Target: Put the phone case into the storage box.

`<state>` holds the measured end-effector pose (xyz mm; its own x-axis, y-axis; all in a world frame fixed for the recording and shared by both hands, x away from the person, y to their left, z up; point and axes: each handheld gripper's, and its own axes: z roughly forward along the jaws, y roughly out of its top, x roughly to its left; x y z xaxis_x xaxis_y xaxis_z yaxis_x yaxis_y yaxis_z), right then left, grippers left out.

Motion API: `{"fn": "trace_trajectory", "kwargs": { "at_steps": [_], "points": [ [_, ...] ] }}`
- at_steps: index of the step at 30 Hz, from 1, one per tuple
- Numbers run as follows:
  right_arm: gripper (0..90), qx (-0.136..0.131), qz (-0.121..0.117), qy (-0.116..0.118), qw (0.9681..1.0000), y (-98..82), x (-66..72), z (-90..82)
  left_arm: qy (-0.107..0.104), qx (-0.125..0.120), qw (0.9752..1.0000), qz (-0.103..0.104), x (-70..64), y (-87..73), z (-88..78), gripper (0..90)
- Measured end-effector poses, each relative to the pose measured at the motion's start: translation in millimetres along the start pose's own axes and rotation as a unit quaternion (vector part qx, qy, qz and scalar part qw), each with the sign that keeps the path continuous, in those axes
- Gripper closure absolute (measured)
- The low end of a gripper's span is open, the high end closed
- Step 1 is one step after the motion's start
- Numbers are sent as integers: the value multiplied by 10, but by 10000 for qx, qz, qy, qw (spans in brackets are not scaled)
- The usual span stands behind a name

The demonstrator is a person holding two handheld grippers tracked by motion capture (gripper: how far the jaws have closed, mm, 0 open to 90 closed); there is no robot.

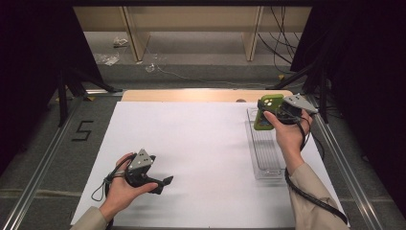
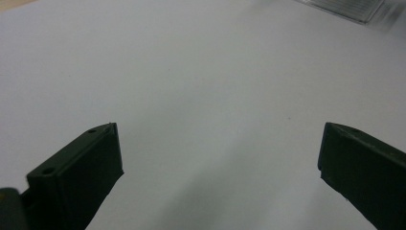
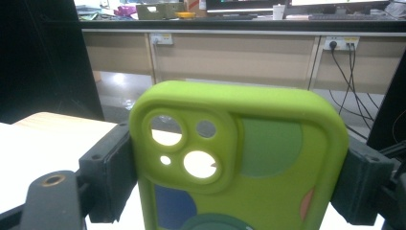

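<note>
A green phone case (image 3: 239, 158) is held upright across its width by the right gripper (image 1: 268, 115), the jaws pressed against its two long edges. It is raised above the far end of a clear plastic tray (image 1: 265, 170), probably so that it can be lowered in or carried clear. The left gripper (image 1: 165, 181) is rested low over the white sheet (image 1: 201, 143), jaws spread wide with nothing between them. No obstruction is noted near the tray.

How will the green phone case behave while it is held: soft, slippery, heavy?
The green rubbery phone case is probably light: its camera holes show daylight. Its matte skin likely resists slipping between the right tool. Held upright by its edges, it may flex.
</note>
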<state>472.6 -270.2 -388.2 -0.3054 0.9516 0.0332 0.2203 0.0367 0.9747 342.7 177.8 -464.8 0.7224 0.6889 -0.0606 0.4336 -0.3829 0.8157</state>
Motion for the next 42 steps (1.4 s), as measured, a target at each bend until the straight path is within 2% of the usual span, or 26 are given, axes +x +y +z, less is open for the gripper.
{"fn": "trace_trajectory", "kwargs": {
  "at_steps": [42],
  "points": [
    [179, 4, 5, -63, 10000, 50, -4, 173, 7, -7, 10000, -7, 0, 0, 3, 7]
  ]
}}
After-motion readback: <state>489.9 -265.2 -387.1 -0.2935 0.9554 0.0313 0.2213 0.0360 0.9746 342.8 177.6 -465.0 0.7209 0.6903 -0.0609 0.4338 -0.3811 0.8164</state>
